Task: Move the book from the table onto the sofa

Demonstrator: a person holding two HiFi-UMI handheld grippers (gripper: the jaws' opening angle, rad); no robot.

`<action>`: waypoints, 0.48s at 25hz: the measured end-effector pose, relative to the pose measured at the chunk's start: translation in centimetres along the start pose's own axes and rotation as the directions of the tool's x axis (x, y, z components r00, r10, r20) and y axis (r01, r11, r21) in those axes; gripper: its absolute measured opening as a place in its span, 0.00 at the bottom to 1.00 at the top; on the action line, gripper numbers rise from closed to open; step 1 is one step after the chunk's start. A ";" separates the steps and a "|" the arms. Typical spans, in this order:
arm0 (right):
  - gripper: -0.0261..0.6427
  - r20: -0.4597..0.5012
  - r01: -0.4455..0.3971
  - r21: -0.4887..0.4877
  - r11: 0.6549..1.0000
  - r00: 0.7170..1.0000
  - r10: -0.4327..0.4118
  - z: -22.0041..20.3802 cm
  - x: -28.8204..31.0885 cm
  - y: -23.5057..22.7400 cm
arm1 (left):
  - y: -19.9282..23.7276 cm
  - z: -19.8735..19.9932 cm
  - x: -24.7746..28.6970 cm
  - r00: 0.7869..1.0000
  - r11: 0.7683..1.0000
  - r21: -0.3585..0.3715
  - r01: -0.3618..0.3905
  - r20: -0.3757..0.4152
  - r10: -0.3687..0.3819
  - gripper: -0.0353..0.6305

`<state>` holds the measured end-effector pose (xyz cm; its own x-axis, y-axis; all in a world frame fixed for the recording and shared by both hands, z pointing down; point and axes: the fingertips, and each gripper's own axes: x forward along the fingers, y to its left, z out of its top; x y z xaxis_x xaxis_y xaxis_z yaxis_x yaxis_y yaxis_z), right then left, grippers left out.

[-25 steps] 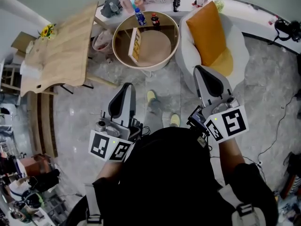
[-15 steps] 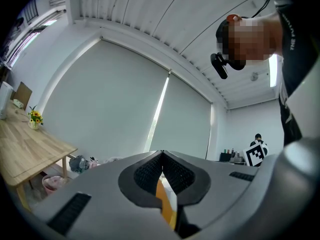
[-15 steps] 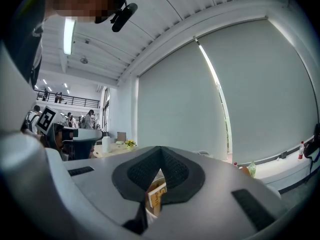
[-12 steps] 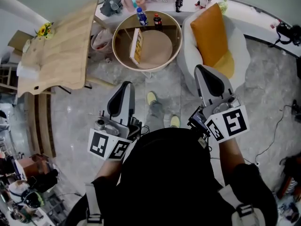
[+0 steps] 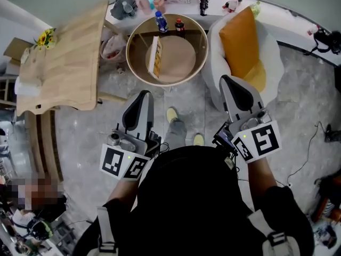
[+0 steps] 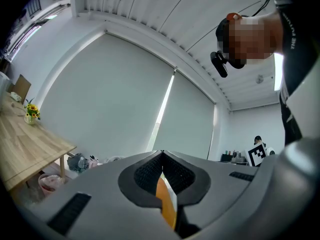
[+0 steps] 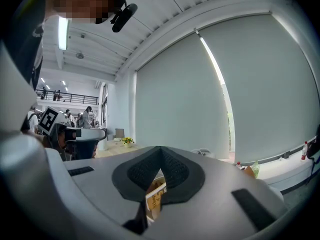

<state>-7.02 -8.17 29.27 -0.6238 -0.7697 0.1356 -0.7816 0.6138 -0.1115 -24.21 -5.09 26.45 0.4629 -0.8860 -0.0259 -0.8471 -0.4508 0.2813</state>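
Observation:
The book (image 5: 155,56), with a yellow cover, lies at the left of the round glass-topped table (image 5: 166,82) ahead of me. Right of the table stands the white sofa chair (image 5: 270,49) with an orange cushion (image 5: 240,36). My left gripper (image 5: 143,97) and right gripper (image 5: 232,81) are both shut and hold nothing; they hang over the floor short of the table. In the left gripper view a strip of the orange cushion (image 6: 167,206) shows below the shut jaws of the left gripper (image 6: 161,156). In the right gripper view the book (image 7: 156,196) shows below the right gripper (image 7: 160,149).
A long wooden table (image 5: 69,63) with flowers (image 5: 45,36) stands at the left. Two bottles (image 5: 160,21) stand at the round table's far edge. A pink bin (image 5: 113,47) sits between the tables. A white ledge (image 5: 287,9) with small toys runs behind.
The round table, the book and the sofa chair have slid a little nearer in the head view as I walk forward. Both grippers stay shut and keep their place before me.

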 end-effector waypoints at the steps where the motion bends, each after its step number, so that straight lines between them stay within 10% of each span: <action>1: 0.05 -0.003 0.000 -0.001 1.000 1.000 0.000 0.0 0.6 0.0 | 0.5 0.0 0.4 1.000 1.000 -0.002 0.001 0.000 -0.001 0.07; 12: 0.05 -0.020 0.008 0.000 1.000 1.000 -0.008 0.8 6.3 -0.1 | 5.4 1.2 3.2 1.000 1.000 -0.003 0.013 -0.009 -0.013 0.07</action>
<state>-10.84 -13.26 29.35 -0.6176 -0.7708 0.1561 -0.7864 0.6077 -0.1108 -27.60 -10.53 26.68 0.4758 -0.8793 -0.0212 -0.8405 -0.4616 0.2837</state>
